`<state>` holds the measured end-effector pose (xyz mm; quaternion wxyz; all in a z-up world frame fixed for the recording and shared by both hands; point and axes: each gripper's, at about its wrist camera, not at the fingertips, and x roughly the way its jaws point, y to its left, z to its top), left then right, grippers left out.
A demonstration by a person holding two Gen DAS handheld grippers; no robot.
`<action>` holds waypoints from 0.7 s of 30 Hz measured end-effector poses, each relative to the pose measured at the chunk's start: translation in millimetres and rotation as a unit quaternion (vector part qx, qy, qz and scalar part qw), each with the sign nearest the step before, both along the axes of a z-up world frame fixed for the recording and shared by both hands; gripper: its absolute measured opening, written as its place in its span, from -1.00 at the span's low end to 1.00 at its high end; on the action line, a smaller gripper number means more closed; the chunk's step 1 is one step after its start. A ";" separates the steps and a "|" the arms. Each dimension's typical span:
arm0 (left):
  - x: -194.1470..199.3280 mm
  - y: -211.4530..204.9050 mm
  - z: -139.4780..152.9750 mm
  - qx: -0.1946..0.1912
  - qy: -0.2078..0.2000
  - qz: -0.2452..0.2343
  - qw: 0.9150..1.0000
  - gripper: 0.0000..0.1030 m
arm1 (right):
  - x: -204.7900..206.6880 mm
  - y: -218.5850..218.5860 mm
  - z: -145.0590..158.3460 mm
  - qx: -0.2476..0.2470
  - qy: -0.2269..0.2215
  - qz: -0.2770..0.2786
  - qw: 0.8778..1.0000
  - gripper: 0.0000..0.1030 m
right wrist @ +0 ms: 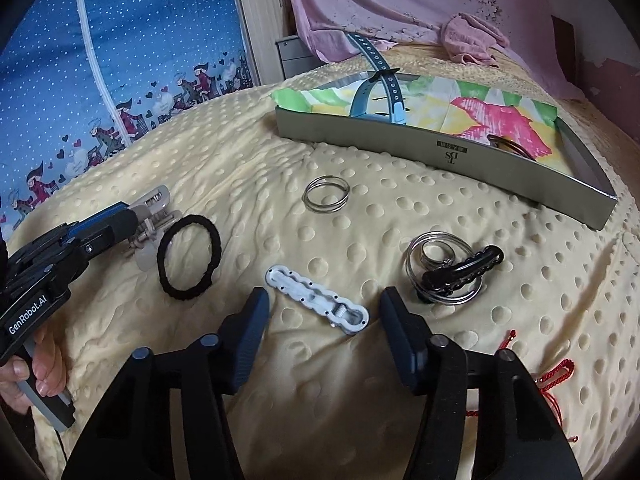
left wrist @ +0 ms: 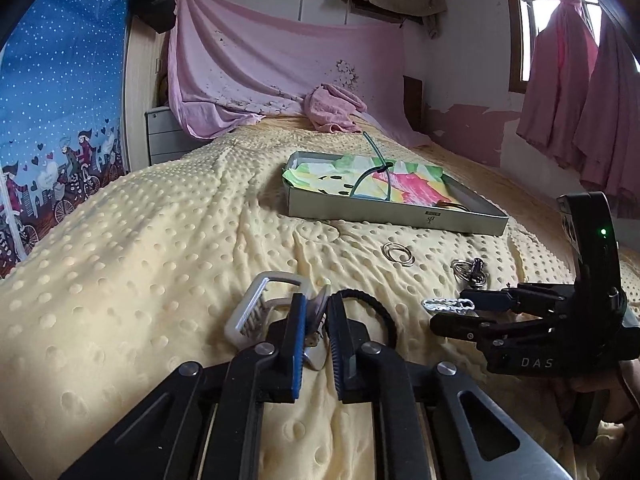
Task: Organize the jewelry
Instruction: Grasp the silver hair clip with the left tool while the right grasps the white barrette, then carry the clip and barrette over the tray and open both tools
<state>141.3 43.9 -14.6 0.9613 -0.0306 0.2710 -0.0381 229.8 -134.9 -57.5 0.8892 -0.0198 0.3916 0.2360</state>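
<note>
- Translucent claw hair clip [left wrist: 264, 308], toothed, lay on the dotted cream blanket [left wrist: 132, 280]; left gripper [left wrist: 318, 320] was clamped on its handle end, jaws nearly together.
- Black hair tie [right wrist: 188, 258], a closed loop, lay flat just beside the claw clip.
- White scalloped barrette [right wrist: 316, 300], spring visible at one end, lay between the fingers of the right gripper [right wrist: 324, 312]; jaws stood about half apart, pads not touching it.
- Silver bangles [right wrist: 326, 198], overlapping rings, sat alone near the tray's front wall, with bare blanket around them.
- Black beaded clip [right wrist: 464, 270] rested across a second set of clear and silver rings [right wrist: 434, 258].
- Red cord [right wrist: 556, 376] lay at the right edge.
- Shallow grey tray [right wrist: 400, 138], lined with floral paper, held a blue watch strap [right wrist: 378, 88] and a brown bangle [right wrist: 510, 145].
</note>
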 end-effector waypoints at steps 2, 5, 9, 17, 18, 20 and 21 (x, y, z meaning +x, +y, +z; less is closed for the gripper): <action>-0.7 0.8 0.2 -0.001 0.000 0.002 1.000 -0.81 | -1.7 1.3 -0.6 -0.002 0.000 0.005 1.000 -0.20; -2.6 3.1 0.5 -0.005 0.001 0.008 1.000 -0.83 | -5.7 4.8 -0.6 -0.006 0.002 0.016 1.000 -0.41; -4.0 2.8 0.4 -0.008 0.000 0.012 1.000 -0.85 | -8.7 6.2 0.1 -0.007 -0.001 0.022 1.000 -0.49; -14.1 7.4 7.7 -0.038 -0.025 0.013 0.999 -0.91 | -11.5 9.4 0.9 0.004 -0.007 0.030 1.000 -0.71; -15.3 7.7 8.5 -0.044 -0.028 0.010 0.999 -0.91 | -12.9 9.6 1.8 0.006 -0.010 0.031 0.999 -0.71; -17.3 7.2 9.6 -0.050 -0.033 0.005 0.998 -0.91 | -14.3 9.4 3.3 0.010 -0.015 0.033 0.999 -0.71; -18.3 7.0 10.5 -0.054 -0.035 0.003 0.998 -0.91 | -15.6 9.0 5.0 0.013 -0.020 0.033 0.999 -0.71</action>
